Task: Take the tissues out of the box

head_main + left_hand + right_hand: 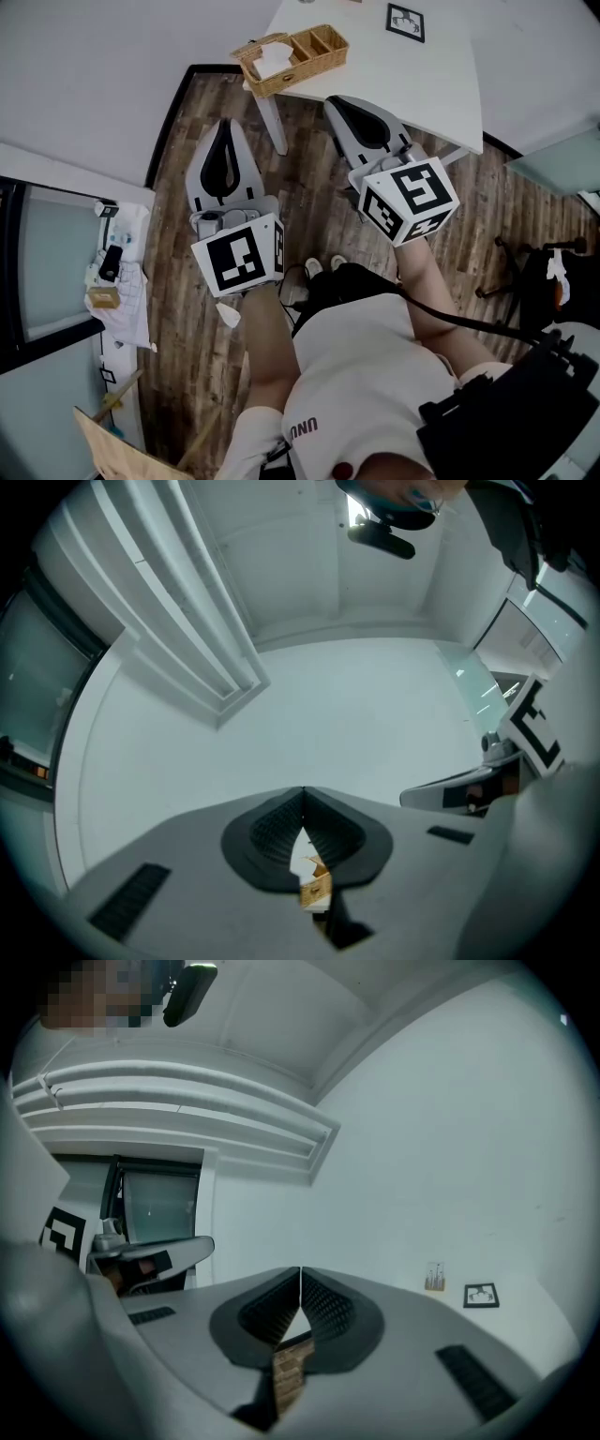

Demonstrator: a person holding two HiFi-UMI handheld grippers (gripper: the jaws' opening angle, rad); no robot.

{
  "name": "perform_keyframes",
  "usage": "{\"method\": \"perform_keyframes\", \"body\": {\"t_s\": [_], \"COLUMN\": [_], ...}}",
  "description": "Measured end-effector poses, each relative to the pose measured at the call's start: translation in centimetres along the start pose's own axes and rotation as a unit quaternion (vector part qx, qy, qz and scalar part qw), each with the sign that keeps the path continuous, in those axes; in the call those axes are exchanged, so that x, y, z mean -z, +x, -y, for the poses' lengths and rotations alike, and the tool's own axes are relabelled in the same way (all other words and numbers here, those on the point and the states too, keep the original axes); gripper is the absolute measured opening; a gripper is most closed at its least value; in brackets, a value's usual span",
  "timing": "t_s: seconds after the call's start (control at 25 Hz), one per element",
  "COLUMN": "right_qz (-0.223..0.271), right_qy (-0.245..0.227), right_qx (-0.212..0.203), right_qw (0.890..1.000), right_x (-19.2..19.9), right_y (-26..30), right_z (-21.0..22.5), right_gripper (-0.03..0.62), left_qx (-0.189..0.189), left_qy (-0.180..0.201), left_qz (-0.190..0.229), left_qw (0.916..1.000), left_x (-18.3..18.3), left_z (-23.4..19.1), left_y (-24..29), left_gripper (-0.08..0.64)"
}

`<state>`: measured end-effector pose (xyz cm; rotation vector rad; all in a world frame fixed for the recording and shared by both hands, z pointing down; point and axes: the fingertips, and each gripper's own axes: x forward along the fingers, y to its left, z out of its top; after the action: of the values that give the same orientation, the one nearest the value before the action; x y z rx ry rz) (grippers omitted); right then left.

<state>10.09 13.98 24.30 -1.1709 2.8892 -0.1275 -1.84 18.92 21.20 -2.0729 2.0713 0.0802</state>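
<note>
Well, the left tool [225,129] and right tool [337,105] are shut, empty. The box [314,58] of tissues [274,60] sits on the desk [422,89] corner, apart from both. A leg [271,122] shows between the tools.

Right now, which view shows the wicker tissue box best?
The head view: the wicker tissue box sits whole on the white table, tissue visible inside. The left gripper view shows only a tan sliver between its jaws, perhaps the box; the right gripper view shows none.
</note>
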Motion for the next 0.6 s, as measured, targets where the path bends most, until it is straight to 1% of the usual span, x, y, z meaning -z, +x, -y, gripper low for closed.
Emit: {"method": "perform_keyframes", "body": {"t_s": [0.16,0.48,0.6], "right_qz": [-0.002,0.002,0.008], "right_qy": [0.006,0.014,0.017], "right_qx": [0.016,0.018,0.016], "right_qw": [1.0,1.0,1.0], "right_x": [0.6,1.0,0.9], "right_y": [0.2,1.0,1.9], "right_z": [-0.2,-0.3,0.2], "right_gripper": [0.021,0.021,0.021], "left_qx": [0.001,-0.006,-0.013], "left_qy": [-0.007,-0.024,-0.022], "left_qz": [0.003,0.0,-0.003], "left_qw": [1.0,0.9997,0.9997], "left_x": [0.2,1.0,1.4], "left_z": [-1.0,-2.2,-2.9], "left_y": [0.1,0.3,1.0], "left_gripper": [0.014,0.013,0.014]}}
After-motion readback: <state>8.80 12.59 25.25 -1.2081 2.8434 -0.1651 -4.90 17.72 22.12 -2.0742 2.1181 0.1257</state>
